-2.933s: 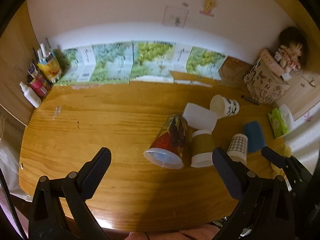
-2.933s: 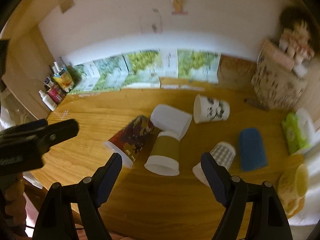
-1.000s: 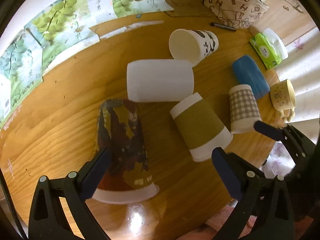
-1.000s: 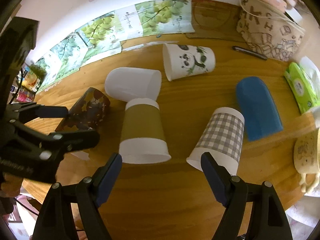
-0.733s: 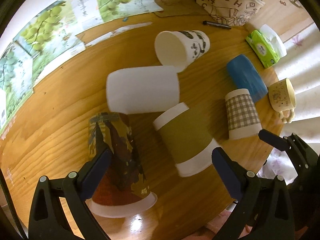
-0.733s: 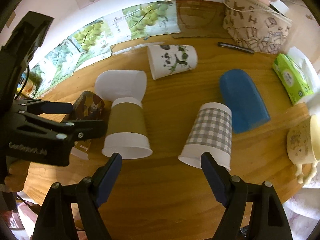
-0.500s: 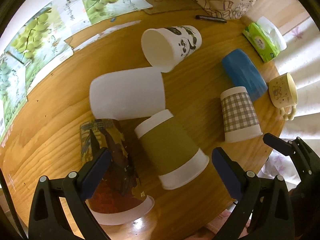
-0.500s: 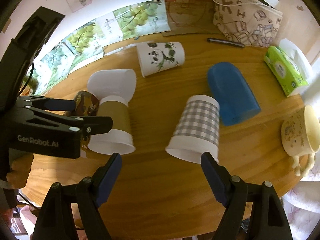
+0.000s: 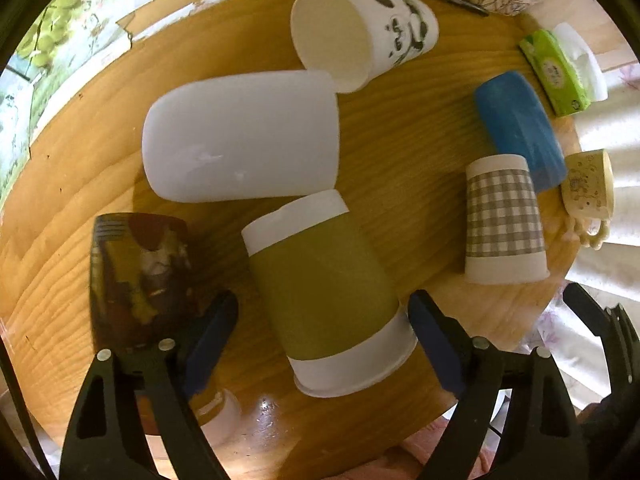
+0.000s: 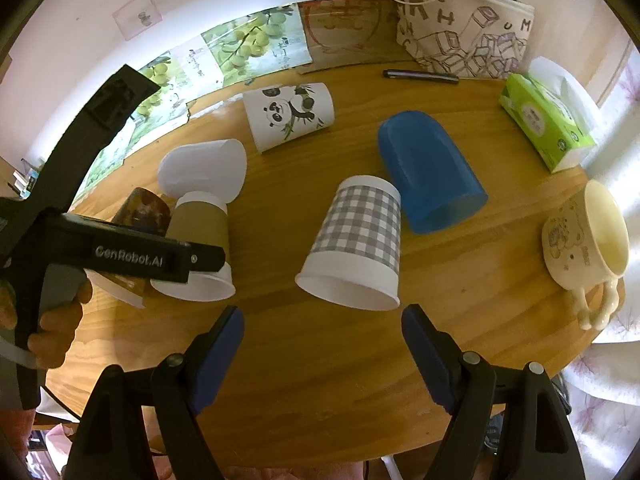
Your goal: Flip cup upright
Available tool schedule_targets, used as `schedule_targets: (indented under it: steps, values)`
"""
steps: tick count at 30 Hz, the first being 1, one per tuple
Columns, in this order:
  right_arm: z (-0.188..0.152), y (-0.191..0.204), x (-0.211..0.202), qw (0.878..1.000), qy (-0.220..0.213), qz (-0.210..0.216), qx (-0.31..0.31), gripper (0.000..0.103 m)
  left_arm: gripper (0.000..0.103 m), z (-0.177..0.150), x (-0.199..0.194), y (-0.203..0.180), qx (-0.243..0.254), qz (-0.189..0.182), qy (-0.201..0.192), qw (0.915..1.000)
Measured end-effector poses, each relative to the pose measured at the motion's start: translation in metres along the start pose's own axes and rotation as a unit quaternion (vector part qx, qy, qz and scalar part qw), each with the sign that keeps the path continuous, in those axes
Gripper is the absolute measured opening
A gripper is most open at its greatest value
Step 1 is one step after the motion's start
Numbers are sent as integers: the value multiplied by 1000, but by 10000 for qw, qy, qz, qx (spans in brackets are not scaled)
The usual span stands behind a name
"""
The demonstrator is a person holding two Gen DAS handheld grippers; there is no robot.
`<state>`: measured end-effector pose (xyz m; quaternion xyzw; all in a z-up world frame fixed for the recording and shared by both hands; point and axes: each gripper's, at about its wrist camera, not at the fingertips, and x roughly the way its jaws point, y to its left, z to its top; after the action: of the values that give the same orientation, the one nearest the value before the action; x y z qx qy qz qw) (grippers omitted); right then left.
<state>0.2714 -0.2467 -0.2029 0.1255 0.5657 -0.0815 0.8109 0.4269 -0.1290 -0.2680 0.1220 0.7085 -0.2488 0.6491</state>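
The left hand-held gripper (image 9: 322, 334) is spread wide with the olive cup (image 9: 326, 304) lying on its side between its fingers, the white rim end nearest the camera; neither finger clearly touches it. Just left of that gripper lies the dark cup (image 9: 138, 280), partly behind the left finger. Ahead of the olive cup, touching its base end, lies the white cup (image 9: 240, 136), and beyond that the panda cup (image 9: 360, 36), its open mouth facing the camera. To the right lie the check cup (image 9: 502, 220), the blue cup (image 9: 520, 128) and a cream mug (image 9: 588, 188) at the edge of the wooden worktop (image 9: 400, 132).

The right hand-held gripper (image 10: 322, 338) is also wide open and holds nothing. The check cup (image 10: 358, 244) lies just ahead between its fingers, rim toward the camera, apart from both. The blue cup (image 10: 428, 172) touches it on the right. A green tissue pack (image 10: 540, 120) sits far right.
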Motion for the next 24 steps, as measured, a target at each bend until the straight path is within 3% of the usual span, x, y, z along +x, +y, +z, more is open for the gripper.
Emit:
schedule_targets:
  steps: [3,5,14,20,24]
  values:
    - [-3,-3,-1,10000,2,-10,31,82,86,0,2,4,1,17,-1,10000]
    - [-5,-5,-3,10000,-9,0,46,82,72,-1,3,5,5,-26,34,10000]
    - [-13,-12,-11,9999,-96,43,24,82,72,-16,1,-2,204,169,-166,9995]
    - [-21,-17,-19,9997,-198,120,-68,82,71,-33,-4,-20,778,589,-452,9942]
    - [-31,-23,-22,9993,-256,140,-222,82,71,-49,-11,-34,1405,1022,-630,9828]
